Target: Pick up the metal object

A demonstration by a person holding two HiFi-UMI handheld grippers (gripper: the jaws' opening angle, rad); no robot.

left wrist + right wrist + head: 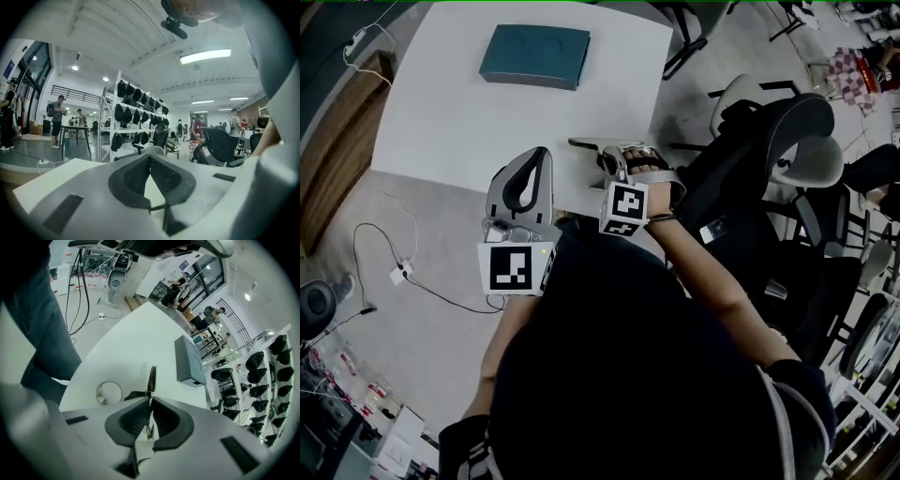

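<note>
Near the worktop's (469, 103) front edge, at 5 o'clock from the box (535, 56), the right gripper (150, 401) is pinching the thin metal object (152, 378) between nearly closed fingers (133, 420), while the left gripper (150, 157), at its 8 o'clock, is hovering with fingers together, holding nothing.

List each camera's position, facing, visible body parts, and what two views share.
Head view: on the head, steeply down at the table; torso, right arm, left gripper, right gripper.
Left gripper view: on that gripper, out across the room; shut, empty jaws.
Right gripper view: on its gripper, along the table; jaws shut on metal object, leg.
Shared: head and right gripper views show the box.
</note>
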